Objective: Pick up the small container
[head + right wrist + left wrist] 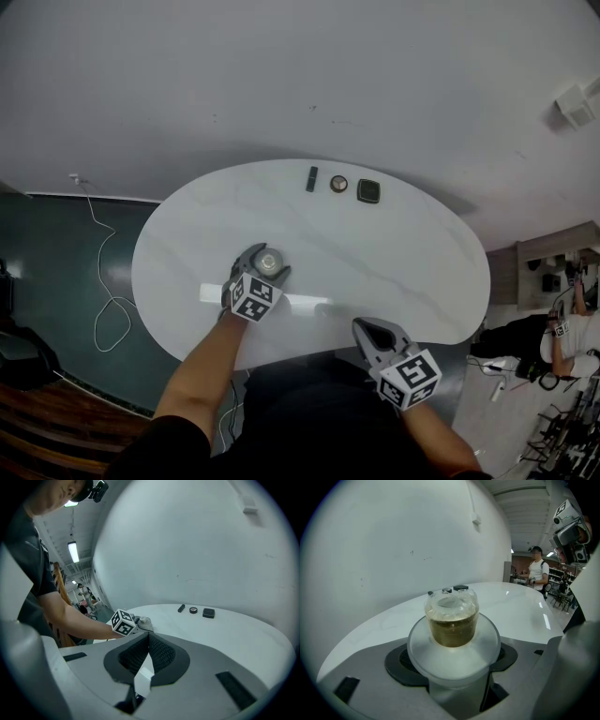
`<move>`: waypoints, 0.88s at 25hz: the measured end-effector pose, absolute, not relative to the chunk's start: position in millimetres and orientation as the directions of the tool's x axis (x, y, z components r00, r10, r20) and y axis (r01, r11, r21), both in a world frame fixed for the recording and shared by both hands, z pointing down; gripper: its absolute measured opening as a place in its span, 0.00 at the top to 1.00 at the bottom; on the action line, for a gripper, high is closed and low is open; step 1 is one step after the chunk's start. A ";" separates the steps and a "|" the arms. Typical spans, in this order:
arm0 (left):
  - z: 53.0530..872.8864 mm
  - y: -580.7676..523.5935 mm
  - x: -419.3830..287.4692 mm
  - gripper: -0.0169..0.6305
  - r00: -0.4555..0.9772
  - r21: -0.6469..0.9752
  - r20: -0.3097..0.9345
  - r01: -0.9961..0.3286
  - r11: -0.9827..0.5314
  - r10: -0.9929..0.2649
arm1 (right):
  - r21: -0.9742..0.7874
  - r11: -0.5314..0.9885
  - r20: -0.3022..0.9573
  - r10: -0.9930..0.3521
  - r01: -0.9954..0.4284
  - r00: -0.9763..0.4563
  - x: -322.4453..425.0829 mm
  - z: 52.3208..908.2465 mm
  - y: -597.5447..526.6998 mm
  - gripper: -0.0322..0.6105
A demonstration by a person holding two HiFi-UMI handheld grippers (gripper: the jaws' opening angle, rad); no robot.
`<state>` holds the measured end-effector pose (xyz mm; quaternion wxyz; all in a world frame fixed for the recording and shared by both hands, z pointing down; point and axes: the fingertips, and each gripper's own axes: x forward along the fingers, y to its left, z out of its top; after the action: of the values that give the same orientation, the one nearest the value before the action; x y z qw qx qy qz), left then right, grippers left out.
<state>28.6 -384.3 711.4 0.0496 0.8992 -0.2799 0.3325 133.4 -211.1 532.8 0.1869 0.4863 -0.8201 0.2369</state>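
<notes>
The small container (451, 618) is a clear plastic cup with a wide rim and amber-brown contents. My left gripper (452, 656) is shut on it, with a dark pad pressing each side of the rim. In the head view the container (270, 261) shows at the tip of the left gripper (266, 265), over the left-middle of the white oval table (403, 253). Whether it rests on the top or hangs just above it I cannot tell. My right gripper (367, 328) is at the table's near edge, shut and empty; its ribbed pads (159, 651) meet at the tips.
At the far side of the table lie a black bar (311, 178), a round disc (338, 184) and a black square pad (368, 191). A white cable (103, 272) trails on the dark floor to the left. A person (567, 333) stands off to the right.
</notes>
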 end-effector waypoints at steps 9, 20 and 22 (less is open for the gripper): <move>676.3 -369.8 28.4 0.43 0.637 -0.073 0.627 -0.526 -0.848 -0.449 | -0.213 0.466 0.492 -0.708 -0.859 -0.506 124.0 522.6 -216.9 0.95; 589.5 -339.5 16.3 0.43 0.650 -0.048 0.584 -0.570 -0.820 -0.487 | -0.215 0.558 0.391 -0.702 -0.801 -0.595 96.6 503.4 -236.6 0.95; 573.9 -332.0 14.7 0.43 0.654 -0.046 0.574 -0.575 -0.817 -0.493 | -0.213 0.571 0.375 -0.701 -0.793 -0.606 92.5 498.9 -238.9 0.95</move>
<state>14.7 -332.0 573.9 0.0699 0.9067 -0.2946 0.2938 92.5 -238.9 498.9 0.1255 0.4256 -0.8775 0.1822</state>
